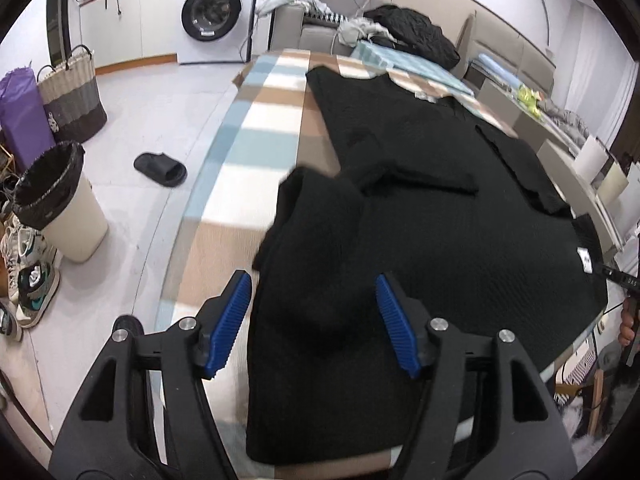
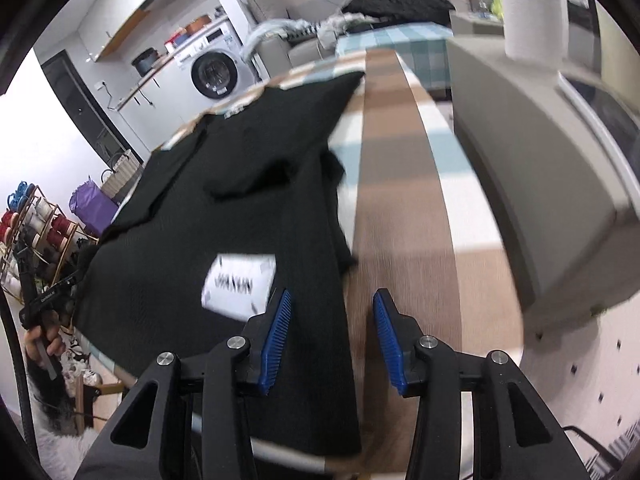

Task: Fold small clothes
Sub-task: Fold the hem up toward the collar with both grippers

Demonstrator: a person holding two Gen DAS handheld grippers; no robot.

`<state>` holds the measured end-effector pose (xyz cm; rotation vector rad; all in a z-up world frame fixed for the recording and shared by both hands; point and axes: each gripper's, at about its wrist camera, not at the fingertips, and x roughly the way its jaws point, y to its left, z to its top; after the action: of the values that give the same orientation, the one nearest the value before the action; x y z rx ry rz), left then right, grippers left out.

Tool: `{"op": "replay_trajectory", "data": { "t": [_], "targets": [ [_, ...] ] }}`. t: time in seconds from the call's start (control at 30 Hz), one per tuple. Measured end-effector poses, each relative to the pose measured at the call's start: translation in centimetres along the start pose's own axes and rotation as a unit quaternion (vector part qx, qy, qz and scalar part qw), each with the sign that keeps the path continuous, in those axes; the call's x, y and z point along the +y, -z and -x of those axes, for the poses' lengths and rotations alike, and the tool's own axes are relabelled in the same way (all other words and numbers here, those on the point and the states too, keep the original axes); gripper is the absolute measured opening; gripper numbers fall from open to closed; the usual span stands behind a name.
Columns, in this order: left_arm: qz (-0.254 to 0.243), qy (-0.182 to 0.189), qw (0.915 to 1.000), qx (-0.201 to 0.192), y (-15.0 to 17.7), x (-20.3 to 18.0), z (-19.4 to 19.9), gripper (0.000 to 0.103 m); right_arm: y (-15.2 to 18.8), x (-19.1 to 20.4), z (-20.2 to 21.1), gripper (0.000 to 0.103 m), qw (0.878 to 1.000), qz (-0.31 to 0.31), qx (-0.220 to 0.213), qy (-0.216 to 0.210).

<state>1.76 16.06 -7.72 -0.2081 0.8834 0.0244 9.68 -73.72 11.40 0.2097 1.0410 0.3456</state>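
A black knit garment (image 1: pixel 440 216) lies spread on a table covered with a checked cloth (image 1: pixel 240 148). One side panel is folded over near my left gripper (image 1: pixel 312 284), which is open, its blue pads either side of the folded black fabric below it. In the right wrist view the same garment (image 2: pixel 240 184) shows a white label (image 2: pixel 240 284) near its near edge. My right gripper (image 2: pixel 330 300) is open above the garment's right edge, its left pad over black fabric and its right pad over bare cloth.
A grey sofa arm (image 2: pixel 540 168) with a paper roll (image 2: pixel 528 8) stands close on the right. On the floor at left are a bin (image 1: pixel 60 208), a slipper (image 1: pixel 160 169), baskets (image 1: pixel 72 92) and shoes. A washing machine (image 1: pixel 216 12) stands behind.
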Motion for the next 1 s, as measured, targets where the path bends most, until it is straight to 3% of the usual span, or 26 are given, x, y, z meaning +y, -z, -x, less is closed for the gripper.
{"op": "replay_trajectory", "data": {
  "t": [0.23,0.33,0.57,0.6,0.63,0.67,0.77,0.9,1.0],
  "targets": [
    [-0.002,0.02,0.9996,0.021,1.6,0.2,0.7,0.061,1.8,1.2,1.3,0.045,0.999,0.018,-0.006,-0.042],
    [0.0,0.029,0.9995,0.008,1.6,0.3,1.3,0.04,2.1,2.0,1.8,0.045,0.998,0.03,-0.014,-0.056],
    [0.024,0.037,0.9989,-0.018,0.6,0.7,1.2,0.036,1.4,2.3,1.9,0.045,0.995,0.034,-0.037,-0.082],
    [0.028,0.035,0.9988,-0.022,0.3,0.7,1.0,0.032,1.1,2.2,1.5,0.045,0.996,0.032,-0.037,-0.081],
    [0.031,0.031,0.9988,-0.023,0.1,0.7,0.8,0.02,1.0,2.2,1.3,0.044,0.996,0.029,-0.037,-0.08],
    [0.031,0.029,0.9988,-0.024,-0.2,0.6,0.5,0.011,0.8,2.2,1.0,0.038,0.996,0.028,-0.034,-0.079],
    [0.016,0.025,0.9987,-0.04,-0.6,0.0,0.8,0.005,0.5,2.4,0.4,0.008,0.997,0.04,-0.032,-0.053],
    [0.009,0.029,0.9971,-0.07,-1.4,-0.3,2.5,0.004,0.1,2.5,2.0,0.005,0.995,0.048,-0.079,-0.028],
    [0.011,0.038,0.9948,-0.094,-3.0,-0.3,3.5,0.003,-0.9,2.5,3.7,0.005,0.99,0.043,-0.13,-0.038]
  ]
}}
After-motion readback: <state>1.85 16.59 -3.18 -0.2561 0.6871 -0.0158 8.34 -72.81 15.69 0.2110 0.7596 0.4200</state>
